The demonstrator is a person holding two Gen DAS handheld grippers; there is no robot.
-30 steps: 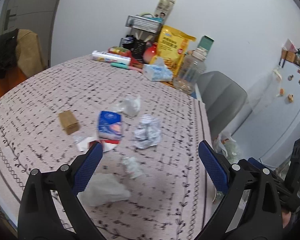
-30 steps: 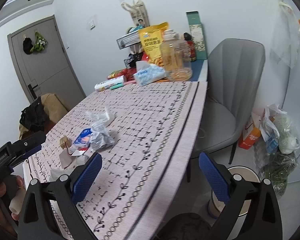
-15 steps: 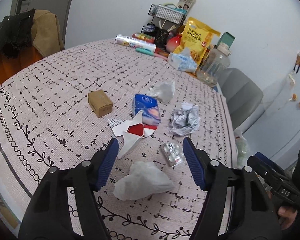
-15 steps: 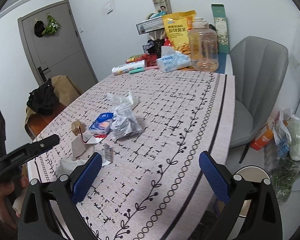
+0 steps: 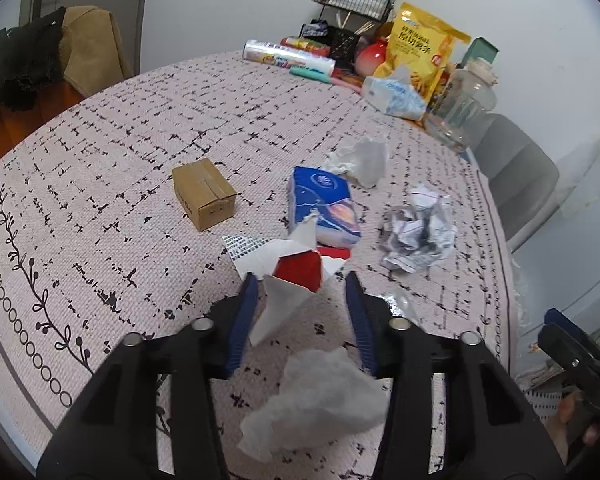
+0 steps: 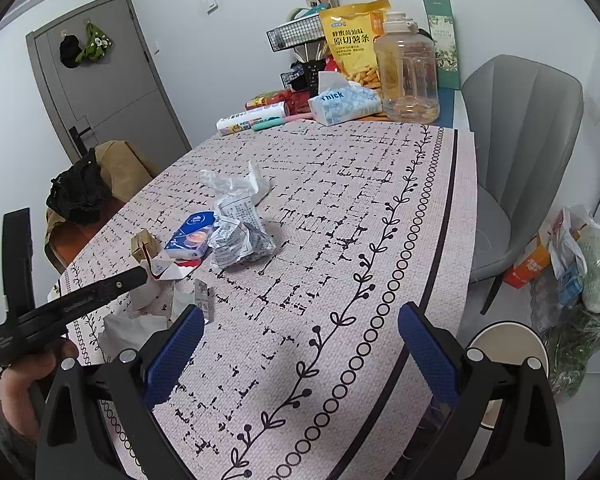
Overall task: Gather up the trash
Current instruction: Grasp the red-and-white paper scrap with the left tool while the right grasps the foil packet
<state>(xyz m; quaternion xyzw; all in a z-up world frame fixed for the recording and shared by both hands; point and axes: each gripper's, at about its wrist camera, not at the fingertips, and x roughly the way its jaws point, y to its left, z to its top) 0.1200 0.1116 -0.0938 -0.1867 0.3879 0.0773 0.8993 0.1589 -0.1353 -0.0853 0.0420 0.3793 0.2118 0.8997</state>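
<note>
Trash lies loose on the patterned tablecloth [image 5: 100,152]: small cardboard box [image 5: 203,193] shut, blue tissue pack [image 5: 324,206], crumpled printed paper [image 5: 418,232], white tissue wad [image 5: 320,396]. Left gripper [image 5: 300,292] partly open, blue fingers flanking the torn red-and-white carton [image 5: 290,276]; contact unclear. Right gripper [image 6: 300,332] wide open, holding nothing, over the table edge. Only the right view shows the round bin [image 6: 508,344] on the floor; contents not visible.
</note>
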